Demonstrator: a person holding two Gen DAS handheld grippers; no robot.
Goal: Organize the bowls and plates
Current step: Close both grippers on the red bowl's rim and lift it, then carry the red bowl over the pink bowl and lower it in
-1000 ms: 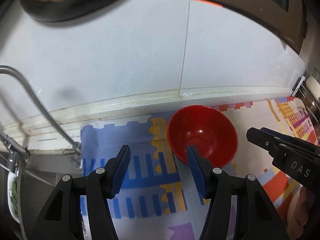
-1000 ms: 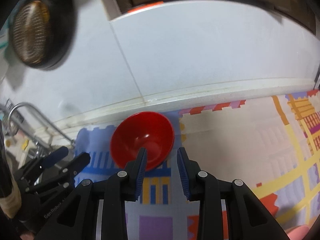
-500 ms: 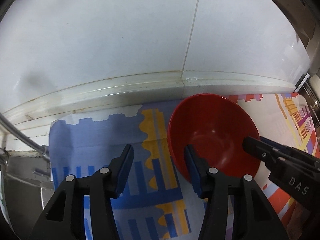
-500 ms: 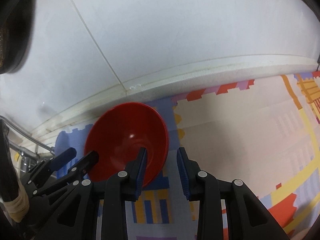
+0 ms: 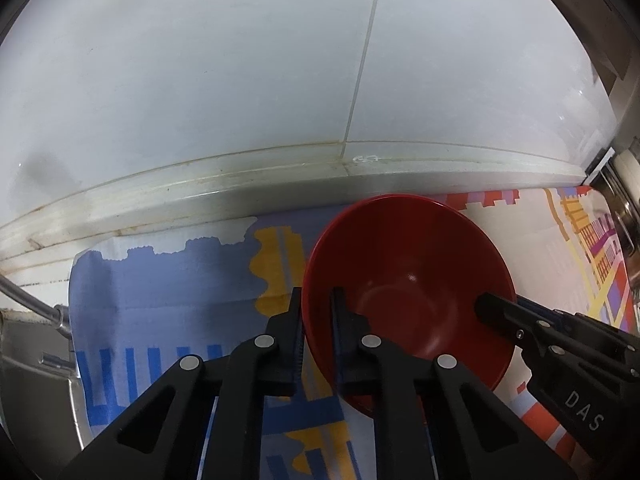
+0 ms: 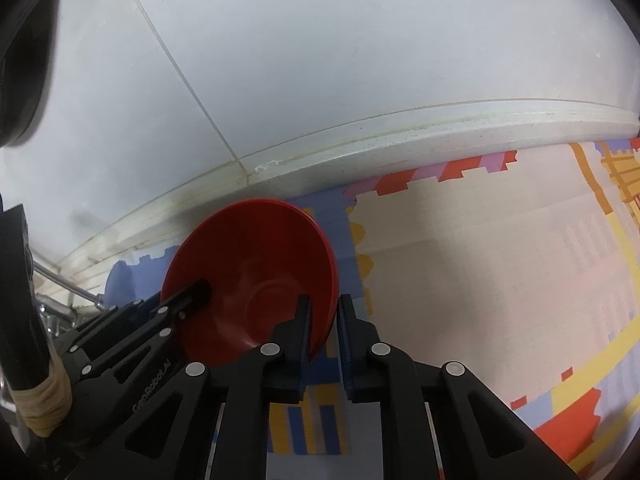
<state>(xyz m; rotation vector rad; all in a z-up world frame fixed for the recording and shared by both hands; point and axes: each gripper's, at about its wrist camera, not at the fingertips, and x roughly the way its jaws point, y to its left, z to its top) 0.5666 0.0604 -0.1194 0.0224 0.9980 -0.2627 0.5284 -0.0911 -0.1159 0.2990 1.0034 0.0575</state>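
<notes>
A red bowl [image 5: 408, 280] rests on the patterned mat [image 5: 168, 280] close to the wall ledge. In the left wrist view my left gripper [image 5: 316, 300] is shut on the bowl's left rim, one finger outside the wall and one inside. The right gripper's finger [image 5: 496, 312] reaches in over the opposite rim. In the right wrist view the same bowl [image 6: 256, 256] is pinched at its right rim by my right gripper [image 6: 324, 308], which is shut on it. The left gripper's finger [image 6: 196, 292] sits on the bowl's far side.
A white tiled wall [image 5: 240, 100] and its ledge [image 6: 440, 128] stand right behind the bowl. A sink edge with a metal tap pipe [image 5: 28, 300] lies to the left. Metal hardware [image 5: 624, 208] sits at the right edge. A dark round object [image 6: 24, 60] hangs at upper left.
Both grippers came down and forward to the bowl. Their jaws, open around the rim half a second ago, have now closed on opposite sides of it.
</notes>
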